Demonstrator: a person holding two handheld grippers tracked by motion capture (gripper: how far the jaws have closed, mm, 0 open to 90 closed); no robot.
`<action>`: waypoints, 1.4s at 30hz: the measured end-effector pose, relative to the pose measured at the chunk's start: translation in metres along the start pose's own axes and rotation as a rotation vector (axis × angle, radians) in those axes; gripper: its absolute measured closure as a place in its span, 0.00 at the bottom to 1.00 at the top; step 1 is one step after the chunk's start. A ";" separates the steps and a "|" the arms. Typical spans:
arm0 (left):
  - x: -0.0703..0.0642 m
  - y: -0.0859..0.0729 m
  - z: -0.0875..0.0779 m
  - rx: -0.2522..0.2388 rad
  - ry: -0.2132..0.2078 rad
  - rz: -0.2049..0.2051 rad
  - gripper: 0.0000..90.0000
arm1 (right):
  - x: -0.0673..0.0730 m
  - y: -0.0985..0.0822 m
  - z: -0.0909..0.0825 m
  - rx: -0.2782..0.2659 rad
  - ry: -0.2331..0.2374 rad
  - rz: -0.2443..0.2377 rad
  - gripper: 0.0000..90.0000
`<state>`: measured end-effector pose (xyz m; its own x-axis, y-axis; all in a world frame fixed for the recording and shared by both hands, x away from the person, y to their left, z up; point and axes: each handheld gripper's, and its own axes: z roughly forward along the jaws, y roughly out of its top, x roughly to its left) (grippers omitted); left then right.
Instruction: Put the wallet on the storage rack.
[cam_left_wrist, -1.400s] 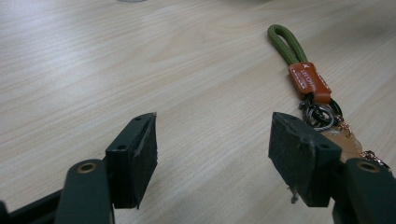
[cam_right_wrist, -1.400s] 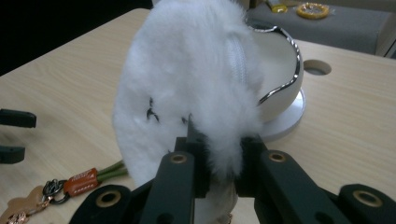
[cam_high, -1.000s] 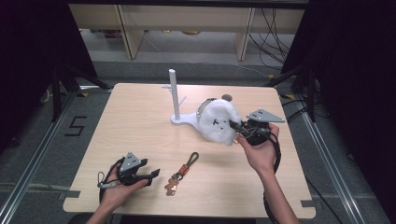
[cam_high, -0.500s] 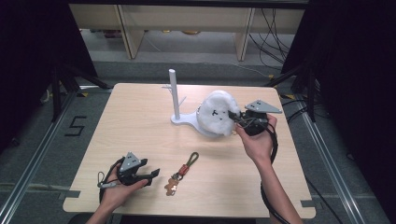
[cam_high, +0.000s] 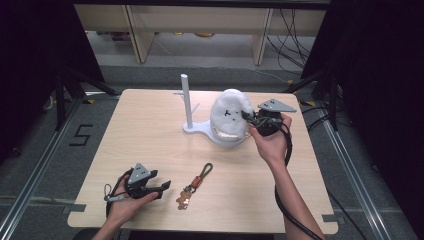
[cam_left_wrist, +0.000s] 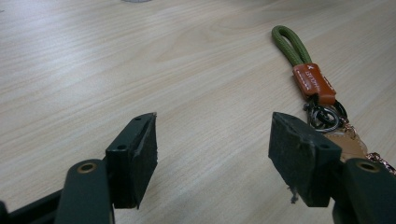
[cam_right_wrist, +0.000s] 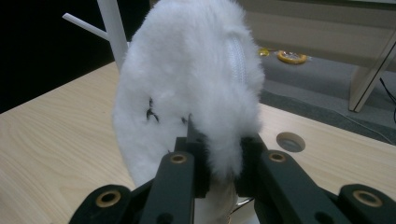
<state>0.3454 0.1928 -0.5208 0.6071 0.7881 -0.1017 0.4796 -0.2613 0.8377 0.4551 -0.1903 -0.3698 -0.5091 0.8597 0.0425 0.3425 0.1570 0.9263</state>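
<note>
My right gripper (cam_high: 248, 119) (cam_right_wrist: 219, 161) is shut on a white fluffy pouch (cam_high: 227, 117) (cam_right_wrist: 187, 88) with a zip and a small black stitched face, holding it lifted and tilted just right of a white stand (cam_high: 187, 102) with a tall post and side pegs. Near the front left edge, my left gripper (cam_high: 162, 187) (cam_left_wrist: 212, 149) rests in the hand with its jaws wide open on bare wood. A keychain (cam_high: 196, 184) (cam_left_wrist: 310, 84) with a green cord loop, an orange tag, a metal ring and a brown charm lies just to its right.
The light wooden table (cam_high: 150, 145) has a small round hole (cam_right_wrist: 290, 141) behind the pouch. Shelving legs and cables stand on the grey floor beyond the far edge. A black cable trails from each gripper.
My right gripper has carried the pouch up and toward the far side, closer to the stand's post, tilting it more upright. The left gripper and keychain have stayed put.
</note>
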 end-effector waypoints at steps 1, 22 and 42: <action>0.000 0.000 0.000 0.000 0.000 0.000 0.36 | 0.000 0.000 0.000 0.000 0.000 0.000 0.90; 0.000 -0.001 0.000 0.009 0.005 -0.001 0.36 | -0.012 -0.004 0.035 0.036 -0.034 -0.006 0.90; 0.000 -0.002 0.001 0.000 -0.006 -0.006 0.36 | -0.017 -0.018 0.053 0.102 -0.085 -0.050 0.89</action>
<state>0.3451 0.1922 -0.5226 0.6085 0.7859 -0.1100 0.4834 -0.2571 0.8368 0.4993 -0.1826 -0.4072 -0.4598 0.8872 -0.0384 0.3990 0.2450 0.8836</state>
